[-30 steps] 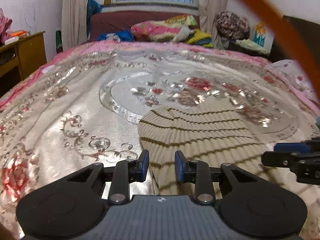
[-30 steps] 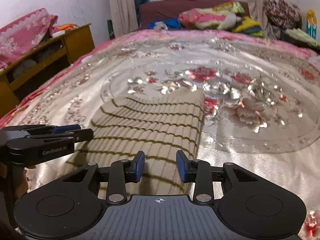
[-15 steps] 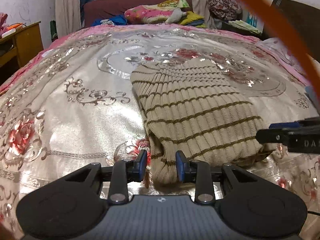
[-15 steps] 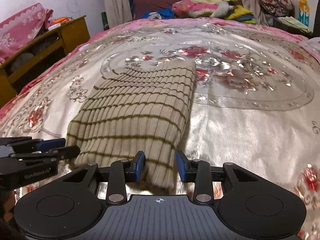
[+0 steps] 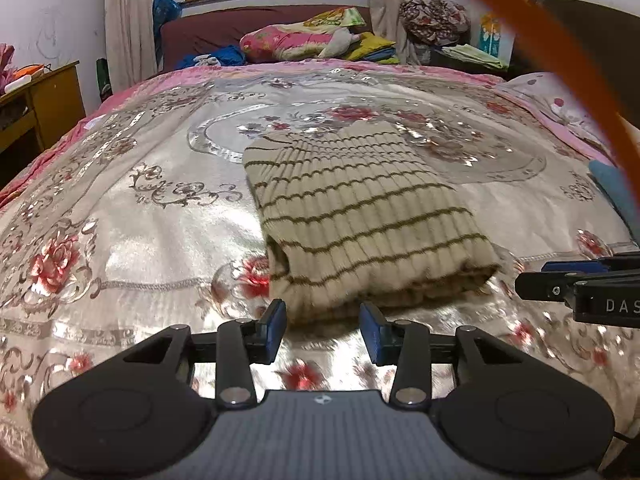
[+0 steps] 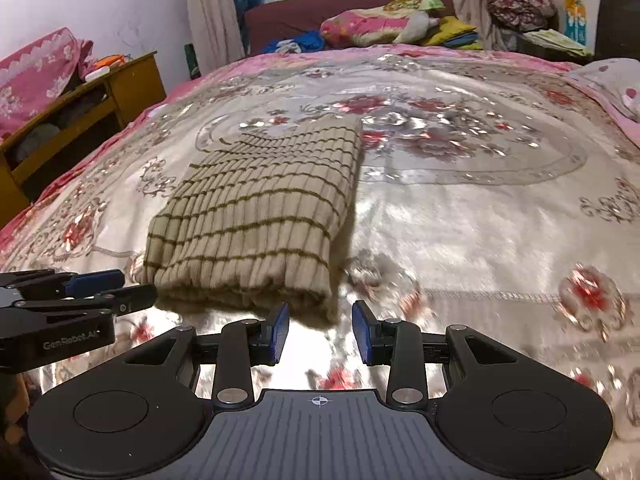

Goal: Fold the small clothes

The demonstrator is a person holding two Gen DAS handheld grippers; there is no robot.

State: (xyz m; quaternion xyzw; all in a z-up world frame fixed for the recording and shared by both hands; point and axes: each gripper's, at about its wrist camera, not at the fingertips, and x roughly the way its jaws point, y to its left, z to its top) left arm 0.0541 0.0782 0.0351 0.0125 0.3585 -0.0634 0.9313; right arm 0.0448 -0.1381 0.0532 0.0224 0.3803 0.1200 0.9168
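**Both hand-held grippers clear of the folded sweater**

The left hand-held gripper (image 5: 323, 330) has its blue pads (image 5: 272, 330) apart and its jaws are opening. Nothing sits between them: the near edge of the sweater (image 5: 360, 216) lies just beyond the fingertips, not touched, with the bedspread (image 5: 120, 240) showing in the gap.

The right hand-held gripper (image 6: 318, 332) has its pads (image 6: 364, 334) parted by a moderate gap. They grip nothing; the sweater's near right corner lies just ahead of the left pad, and whether it brushes the pad cannot be told.

The sweater, beige ribbed knit with thin brown stripes, lies folded in a thick rectangle on the flowered bedspread, near the bed's front half, between and ahead of the two grippers.

Writing: the left gripper's side, seen at the left edge of the right wrist view, reads "GenRobot.AI" (image 6: 70, 336). The right gripper's side, seen at the right edge of the left wrist view, shows the letters "DAS" (image 5: 622, 306), cut off by the frame.
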